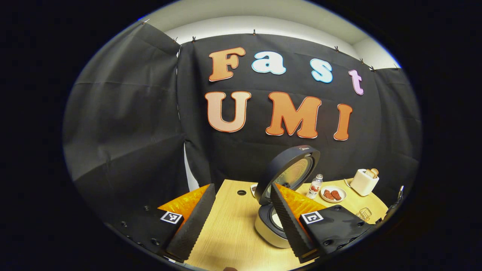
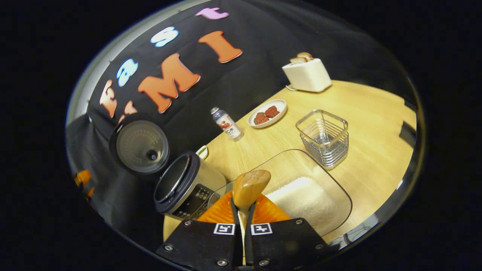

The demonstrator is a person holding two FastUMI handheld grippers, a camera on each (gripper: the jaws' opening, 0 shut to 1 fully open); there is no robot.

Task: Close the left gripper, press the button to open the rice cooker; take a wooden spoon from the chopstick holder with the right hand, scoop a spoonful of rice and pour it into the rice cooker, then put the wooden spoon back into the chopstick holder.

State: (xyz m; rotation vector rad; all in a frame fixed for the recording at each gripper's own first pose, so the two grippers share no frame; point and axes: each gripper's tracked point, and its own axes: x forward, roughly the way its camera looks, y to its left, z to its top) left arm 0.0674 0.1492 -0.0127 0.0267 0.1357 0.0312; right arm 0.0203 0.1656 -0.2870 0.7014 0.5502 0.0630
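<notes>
Done: rice cooker [image 2: 184, 188] lid up, spoon out of holder [image 2: 324, 137] | right claw [image 2: 244, 218] clamps wooden spoon [image 2: 250, 186] above rice tray [image 2: 308, 203] | left claw [image 1: 241, 214] gapes empty over worktop [image 1: 233, 233] | we judge scooping, pouring, returning remain

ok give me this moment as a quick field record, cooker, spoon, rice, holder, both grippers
rice cooker: lid up, pot open
wooden spoon: clamped in right gripper, bowl over the edge of the rice container
spoon load: cannot tell
rice: white heap in clear container
chopstick holder: wire basket on table, no spoon in it
left gripper: open, holding nothing, cooker to the right of the gap between its fingers
other items: bottle, plate of food, toaster
</notes>
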